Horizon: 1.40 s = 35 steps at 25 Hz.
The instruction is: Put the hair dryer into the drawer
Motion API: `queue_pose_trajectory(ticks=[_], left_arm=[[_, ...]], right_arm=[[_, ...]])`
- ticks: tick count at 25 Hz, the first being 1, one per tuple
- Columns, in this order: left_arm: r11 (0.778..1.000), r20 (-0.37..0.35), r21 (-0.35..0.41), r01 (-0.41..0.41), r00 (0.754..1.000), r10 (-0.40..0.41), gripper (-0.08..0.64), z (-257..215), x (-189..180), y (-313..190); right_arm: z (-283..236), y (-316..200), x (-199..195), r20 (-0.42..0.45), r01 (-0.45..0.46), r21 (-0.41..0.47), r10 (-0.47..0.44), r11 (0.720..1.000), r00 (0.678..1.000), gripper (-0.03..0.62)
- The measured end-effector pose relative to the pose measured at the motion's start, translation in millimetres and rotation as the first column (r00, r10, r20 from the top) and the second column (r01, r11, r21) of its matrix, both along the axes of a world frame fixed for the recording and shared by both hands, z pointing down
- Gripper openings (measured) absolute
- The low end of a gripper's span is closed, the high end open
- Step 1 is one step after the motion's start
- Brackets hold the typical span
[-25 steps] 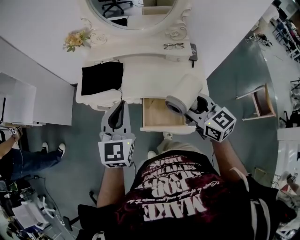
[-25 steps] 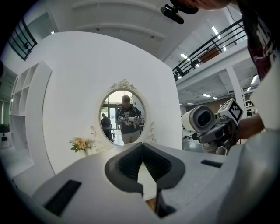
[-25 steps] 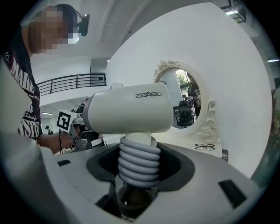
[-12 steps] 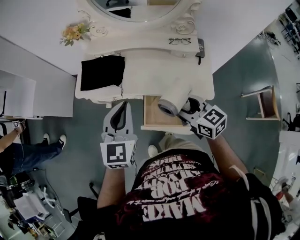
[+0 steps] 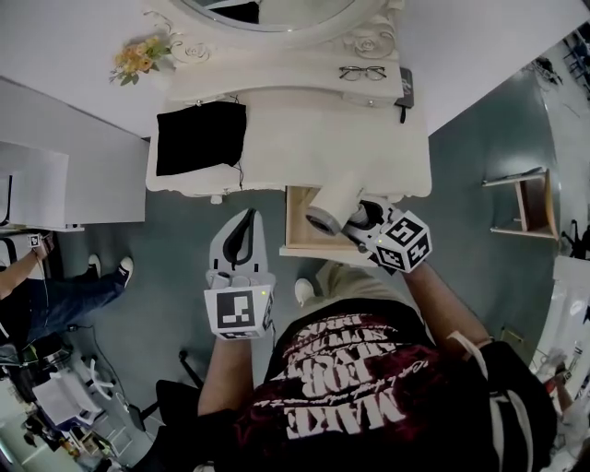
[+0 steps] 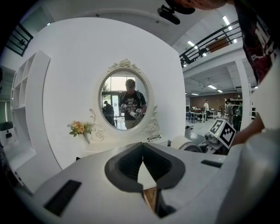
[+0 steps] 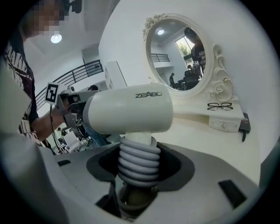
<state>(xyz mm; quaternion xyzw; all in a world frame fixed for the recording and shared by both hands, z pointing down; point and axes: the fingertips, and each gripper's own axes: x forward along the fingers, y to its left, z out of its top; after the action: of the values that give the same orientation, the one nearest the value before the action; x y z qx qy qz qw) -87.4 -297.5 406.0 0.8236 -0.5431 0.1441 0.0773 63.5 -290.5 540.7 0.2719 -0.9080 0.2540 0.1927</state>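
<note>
In the head view my right gripper (image 5: 362,219) is shut on the ribbed grey handle of a white hair dryer (image 5: 333,203). The dryer hangs over the right part of the open wooden drawer (image 5: 296,230), nozzle pointing toward me. The right gripper view shows the same dryer (image 7: 131,111) upright, its handle (image 7: 138,164) clamped between the jaws of that gripper (image 7: 139,171). My left gripper (image 5: 245,221) hovers left of the drawer, shut and empty. In the left gripper view its jaws (image 6: 142,159) meet in front of the vanity, and the dryer (image 6: 187,144) shows at the right.
The white vanity table (image 5: 378,147) carries a black cloth (image 5: 201,136), glasses (image 5: 361,72), a dark flat item (image 5: 404,89) and flowers (image 5: 138,57) below an oval mirror (image 5: 267,7). A stool (image 5: 521,203) stands at the right. A seated person's legs (image 5: 55,300) show at far left.
The right gripper has carried the hair dryer a little left and lower, over the open drawer. The left gripper has held its place beside the drawer.
</note>
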Motion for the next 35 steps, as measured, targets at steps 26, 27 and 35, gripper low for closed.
queue_pose_trajectory(ticks=[26, 27, 35], left_arm=[[0.994, -0.013, -0.109, -0.023, 1.0, 0.022, 0.005, 81, 9, -3], [0.993, -0.013, -0.116, -0.024, 1.0, 0.023, 0.005, 84, 10, -3], [0.985, -0.008, -0.174, -0.023, 1.0, 0.022, 0.005, 110, 7, 1]], right_arm=[[157, 31, -18, -0.268, 0.214, -0.129, -0.241, 0.968, 0.933, 0.232], [161, 32, -19, -0.276, 0.221, -0.136, -0.251, 0.966, 0.928, 0.232], [203, 38, -16, -0.338, 0.27, -0.184, -0.318, 0.945, 0.886, 0.232]])
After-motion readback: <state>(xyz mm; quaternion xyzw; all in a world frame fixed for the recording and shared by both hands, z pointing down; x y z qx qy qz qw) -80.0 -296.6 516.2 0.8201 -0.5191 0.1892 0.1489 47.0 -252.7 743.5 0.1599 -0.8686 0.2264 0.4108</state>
